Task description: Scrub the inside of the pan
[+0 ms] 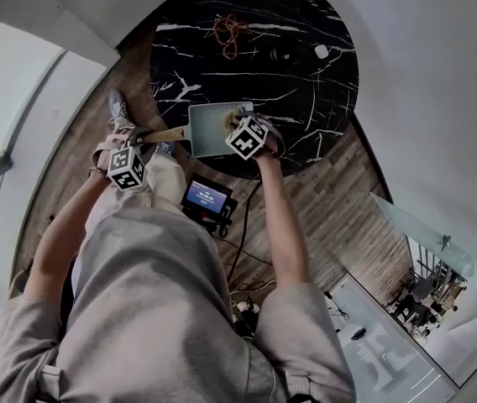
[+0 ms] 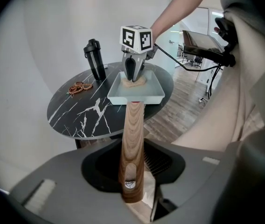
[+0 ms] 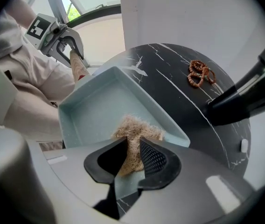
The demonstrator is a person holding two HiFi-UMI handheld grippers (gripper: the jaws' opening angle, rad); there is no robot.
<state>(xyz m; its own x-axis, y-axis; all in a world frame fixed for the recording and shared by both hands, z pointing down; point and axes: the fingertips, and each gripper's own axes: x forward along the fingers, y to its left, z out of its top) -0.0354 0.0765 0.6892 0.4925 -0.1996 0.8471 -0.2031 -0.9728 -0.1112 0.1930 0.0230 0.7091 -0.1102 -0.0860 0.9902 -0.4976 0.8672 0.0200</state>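
Observation:
A pale blue square pan (image 1: 207,133) rests near the front edge of the round black marble table (image 1: 306,99). Its wooden handle (image 2: 132,134) points toward me and lies between the jaws of my left gripper (image 2: 132,190), which is shut on it. The right gripper (image 3: 130,155) reaches down into the pan (image 3: 100,111), shut on a tan fibrous scrubber (image 3: 137,129) that touches the pan floor near its right wall. In the head view the right gripper (image 1: 237,117) sits over the pan's right side, and the left gripper (image 1: 138,137) is at the handle's end.
A string of brown beads (image 1: 230,32) lies at the table's far side. A black bottle (image 2: 94,59) stands near the beads, and a small white object (image 1: 322,51) lies by the far right rim. A device with a lit screen (image 1: 207,197) and cables sit on the wooden floor below.

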